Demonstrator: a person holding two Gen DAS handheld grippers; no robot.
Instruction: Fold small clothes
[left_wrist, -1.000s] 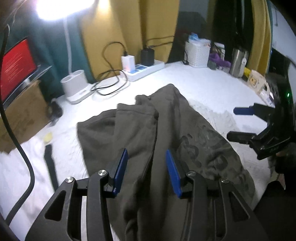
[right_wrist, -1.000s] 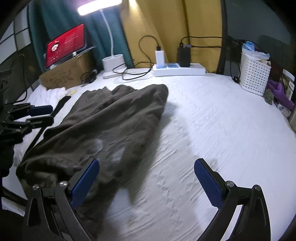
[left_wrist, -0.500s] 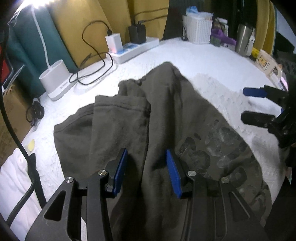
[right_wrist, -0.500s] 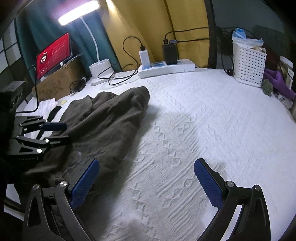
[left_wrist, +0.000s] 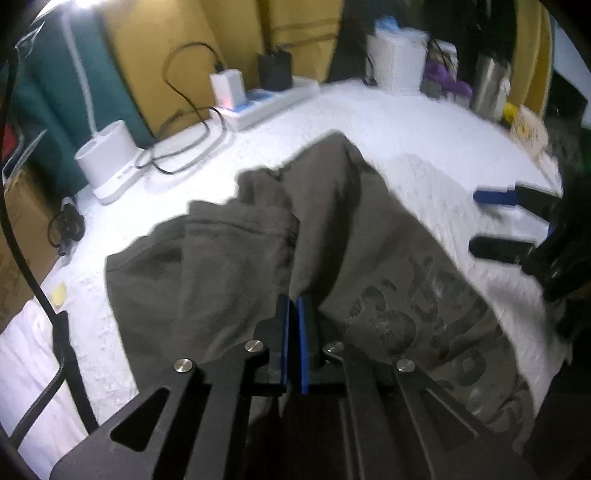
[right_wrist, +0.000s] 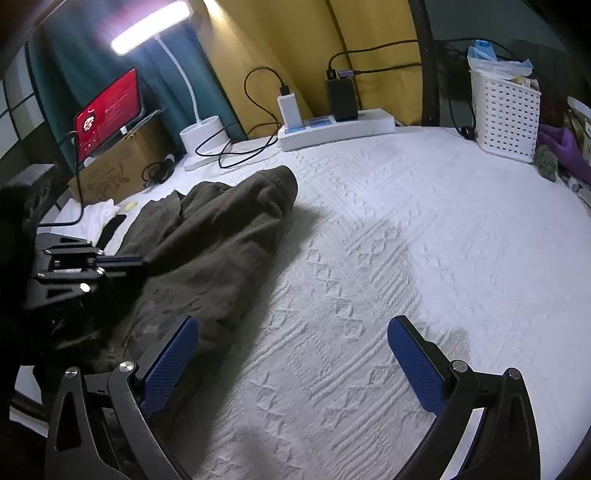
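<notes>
Garment (left_wrist: 332, 236) long axis runs away from left gripper (left_wrist: 294, 306), clamped on near edge; right gripper (right_wrist: 291, 354) apart, beside it on bedsheet (right_wrist: 424, 229).

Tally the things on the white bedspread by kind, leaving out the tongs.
Dark garment: 1
Power strip: 1
Chargers plugged into it, white and black: 2
Lamp base: 1
White basket: 1
Total: 6

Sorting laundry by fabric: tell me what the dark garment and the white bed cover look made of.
Garment: olive-brown knit, likely cotton jersey; matte, soft rumpled folds, stitched hem, cracked dark print. Bed cover: white woven cotton, probably; matte, with raised diamond and ribbed patterns like matelassé.
</notes>
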